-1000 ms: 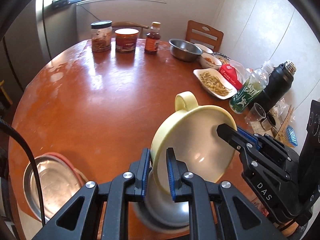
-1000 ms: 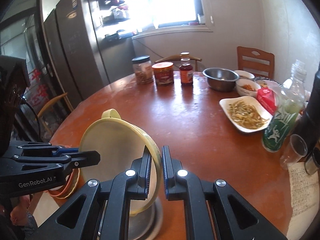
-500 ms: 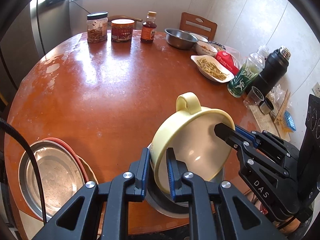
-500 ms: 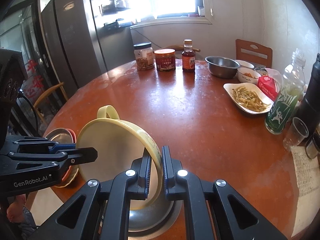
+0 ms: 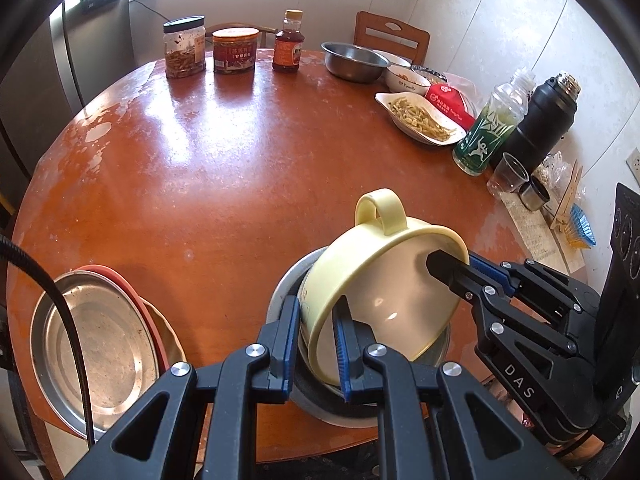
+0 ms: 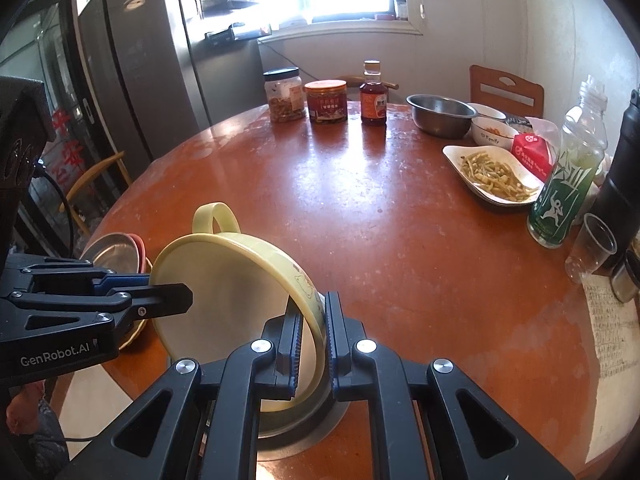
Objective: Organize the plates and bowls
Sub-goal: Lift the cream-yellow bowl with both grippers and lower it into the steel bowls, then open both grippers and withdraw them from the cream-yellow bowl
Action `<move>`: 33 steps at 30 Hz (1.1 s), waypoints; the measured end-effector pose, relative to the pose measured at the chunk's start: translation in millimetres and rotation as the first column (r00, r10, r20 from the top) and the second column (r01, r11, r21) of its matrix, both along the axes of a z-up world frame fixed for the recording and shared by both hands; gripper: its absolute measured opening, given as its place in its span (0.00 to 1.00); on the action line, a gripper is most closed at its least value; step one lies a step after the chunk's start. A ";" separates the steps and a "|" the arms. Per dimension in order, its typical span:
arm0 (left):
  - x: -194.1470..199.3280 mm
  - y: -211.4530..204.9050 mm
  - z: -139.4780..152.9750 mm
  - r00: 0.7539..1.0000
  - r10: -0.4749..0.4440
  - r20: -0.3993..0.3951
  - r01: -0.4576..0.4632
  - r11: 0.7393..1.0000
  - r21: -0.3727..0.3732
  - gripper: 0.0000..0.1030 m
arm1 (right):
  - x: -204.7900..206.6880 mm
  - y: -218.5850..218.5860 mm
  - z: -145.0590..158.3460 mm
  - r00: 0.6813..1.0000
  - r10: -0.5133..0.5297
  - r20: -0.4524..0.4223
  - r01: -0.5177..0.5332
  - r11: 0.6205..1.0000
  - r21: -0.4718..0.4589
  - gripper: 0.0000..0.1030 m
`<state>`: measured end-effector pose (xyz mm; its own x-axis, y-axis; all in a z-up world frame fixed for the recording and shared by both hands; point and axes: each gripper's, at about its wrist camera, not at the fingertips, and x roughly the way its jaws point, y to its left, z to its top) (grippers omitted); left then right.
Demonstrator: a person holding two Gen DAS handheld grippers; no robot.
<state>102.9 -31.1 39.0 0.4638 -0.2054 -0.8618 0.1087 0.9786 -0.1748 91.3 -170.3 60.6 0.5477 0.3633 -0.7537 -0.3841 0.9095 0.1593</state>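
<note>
A pale yellow bowl with a loop handle (image 5: 384, 292) (image 6: 224, 292) is held tilted, its base inside a steel bowl (image 5: 280, 292) (image 6: 308, 428) at the table's near edge. My left gripper (image 5: 316, 332) is shut on the yellow bowl's near rim. My right gripper (image 6: 310, 332) is shut on the opposite rim and shows in the left wrist view (image 5: 452, 268). A stack of plates, steel on top of red and yellow ones (image 5: 92, 356) (image 6: 120, 248), sits at the near left edge.
On the round brown table (image 5: 220, 152): two jars (image 5: 184, 48), a sauce bottle (image 5: 287, 46), a steel bowl (image 5: 352, 60), a white bowl (image 5: 406, 80), a dish of food (image 5: 420, 118), a green bottle (image 5: 492, 128), a black flask (image 5: 540, 120), a plastic cup (image 5: 506, 172). A fridge (image 6: 132, 80) stands left.
Both grippers have lowered the yellow bowl, still tilted, down into the steel bowl and levelled it somewhat. The plate stack has come further into view.
</note>
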 end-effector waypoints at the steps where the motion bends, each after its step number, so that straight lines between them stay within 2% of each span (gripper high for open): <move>1: -0.2 -0.3 0.2 1.000 0.000 0.003 0.000 1.000 0.003 0.17 | -0.4 -1.1 -0.8 1.000 0.000 -0.001 0.000 1.000 0.003 0.11; 22: 0.5 -1.4 -1.1 1.000 0.001 0.010 -0.001 1.000 0.001 0.17 | 2.9 -1.4 -3.8 1.000 0.007 -0.014 -0.007 1.000 0.016 0.16; 30: 2.1 0.9 -3.9 1.000 0.000 -0.001 0.000 1.000 -0.017 0.18 | 4.2 -0.4 -1.7 1.000 0.010 -0.009 -0.010 1.000 0.024 0.19; 33: 2.2 1.3 -4.5 1.000 -0.002 0.000 0.002 1.000 -0.016 0.18 | 4.4 -0.9 -1.1 1.000 0.010 -0.009 -0.009 1.000 0.029 0.25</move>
